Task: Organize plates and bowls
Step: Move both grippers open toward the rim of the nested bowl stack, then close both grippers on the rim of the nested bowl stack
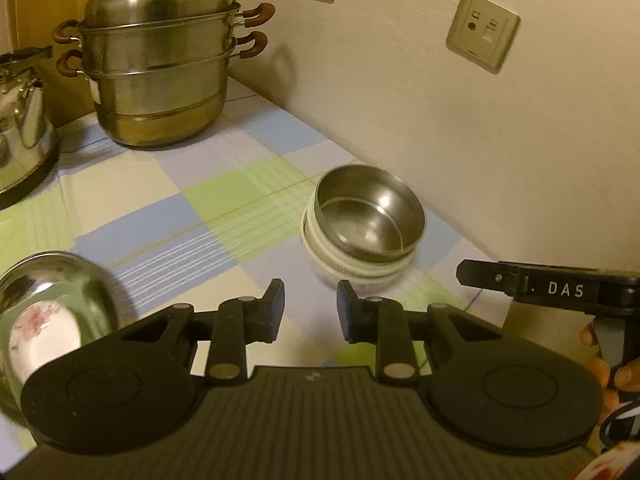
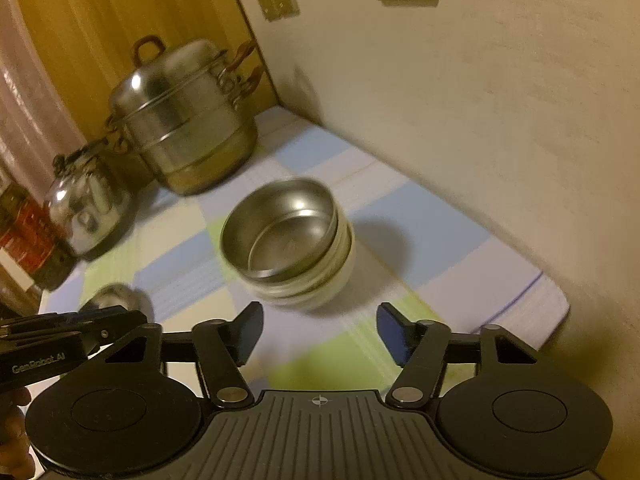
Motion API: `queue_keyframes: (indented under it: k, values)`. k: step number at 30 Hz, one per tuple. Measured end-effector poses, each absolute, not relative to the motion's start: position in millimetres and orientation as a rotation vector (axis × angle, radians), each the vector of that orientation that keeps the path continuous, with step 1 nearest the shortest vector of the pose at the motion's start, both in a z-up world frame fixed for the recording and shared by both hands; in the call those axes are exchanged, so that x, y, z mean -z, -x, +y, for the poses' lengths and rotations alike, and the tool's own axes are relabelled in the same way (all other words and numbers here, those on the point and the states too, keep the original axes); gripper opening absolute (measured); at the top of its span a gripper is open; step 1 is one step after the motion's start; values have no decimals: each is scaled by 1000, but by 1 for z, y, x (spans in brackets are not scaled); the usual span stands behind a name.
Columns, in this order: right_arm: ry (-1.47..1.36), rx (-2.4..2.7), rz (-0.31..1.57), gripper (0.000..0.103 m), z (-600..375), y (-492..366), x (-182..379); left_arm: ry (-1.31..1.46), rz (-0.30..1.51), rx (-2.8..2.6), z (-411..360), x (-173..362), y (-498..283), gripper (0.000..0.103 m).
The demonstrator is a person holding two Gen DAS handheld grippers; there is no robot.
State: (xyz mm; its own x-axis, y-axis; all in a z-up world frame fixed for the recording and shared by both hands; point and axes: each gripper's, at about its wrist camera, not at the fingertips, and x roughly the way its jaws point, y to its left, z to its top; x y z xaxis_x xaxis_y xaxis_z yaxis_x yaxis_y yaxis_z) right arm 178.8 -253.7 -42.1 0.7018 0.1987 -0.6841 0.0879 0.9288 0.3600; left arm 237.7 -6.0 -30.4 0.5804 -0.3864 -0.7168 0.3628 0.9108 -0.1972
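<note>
- Both grippers are seen empty: the left gripper (image 1: 311,309) has its jaws a narrow gap apart with nothing between them, and the right gripper (image 2: 320,330) has its jaws set wider, also on nothing.
- A steel bowl (image 1: 368,216) is nested, slightly tilted, in a white bowl (image 1: 352,270) on the checked tablecloth (image 1: 160,216), near the wall and just ahead of both grippers.
- A second steel bowl (image 1: 86,284) with a flowered white dish (image 1: 42,334) in it is seen at the left edge of the left wrist view, well apart from the stack.
- The step in hand is judged to be an approach to a bowl, with gathering into one stack still unfinished.
- A grip on a rim would be needed next; wider jaws may be called for on the left.
- A steamer pot (image 1: 160,76) and a kettle (image 1: 24,120) stand at the back, clear of the path; the wall beside the stack leaves little room on that side.
</note>
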Motion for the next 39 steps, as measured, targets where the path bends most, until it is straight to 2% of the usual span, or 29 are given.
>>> queue_keyframes:
  k: [5, 7, 10, 25, 39]
  values:
    - [-377, -83, 747, 42, -266, -203, 41, 45, 835, 418, -19, 35, -261, 18]
    - [-374, -103, 724, 30, -272, -214, 42, 48, 822, 402, -24, 36, -268, 17]
    - [-359, -150, 710, 19, -281, -234, 46, 60, 819, 364, -31, 38, -280, 14]
    - [-346, -336, 745, 8, -303, -290, 73, 121, 858, 253, -60, 59, -309, 8]
    - [-345, -389, 802, 7, -300, -306, 81, 158, 912, 230, -63, 67, -319, 4]
